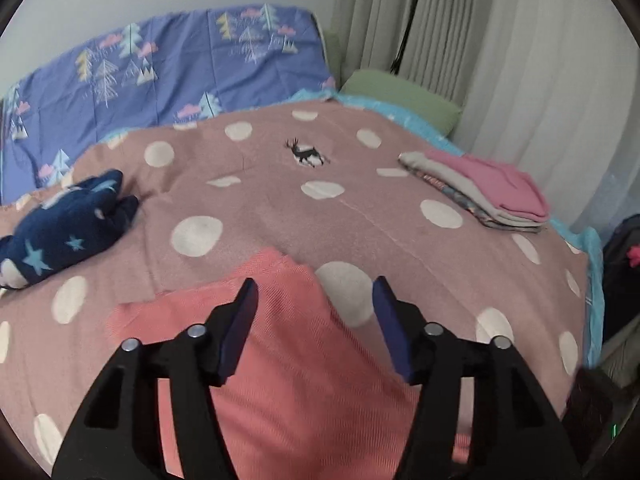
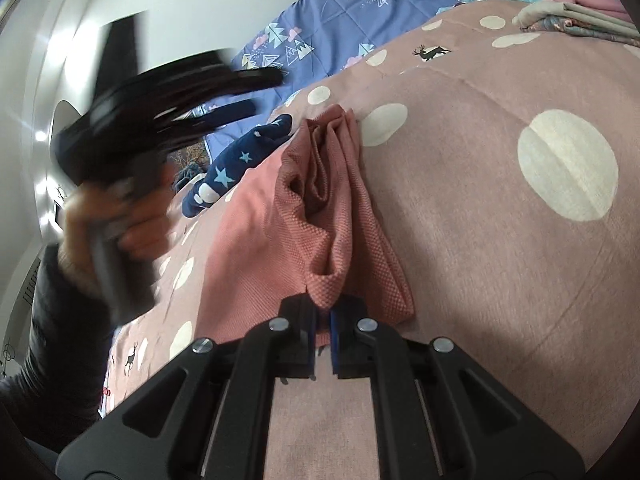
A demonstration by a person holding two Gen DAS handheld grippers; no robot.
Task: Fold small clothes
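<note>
A coral pink garment (image 1: pixel 288 344) lies on the dotted pink bedspread (image 1: pixel 400 232), bunched into folds at its far end (image 2: pixel 328 168). My left gripper (image 1: pixel 314 300) hovers over it, open, with nothing between its blue pads (image 1: pixel 240 320). My right gripper (image 2: pixel 323 320) is shut on the near hem of the coral garment and holds it low over the bedspread (image 2: pixel 500 260). In the right wrist view the left gripper (image 2: pixel 260 92) shows as a blur above the cloth, held by a person's hand (image 2: pixel 128 224).
A stack of folded clothes (image 1: pixel 488 188) with a pink piece on top sits at the far right, near the bed's edge. A navy garment with stars (image 1: pixel 68 232) lies at the left. A blue quilt (image 1: pixel 160 64), green pillow (image 1: pixel 400 96) and curtains (image 1: pixel 520 60) lie beyond.
</note>
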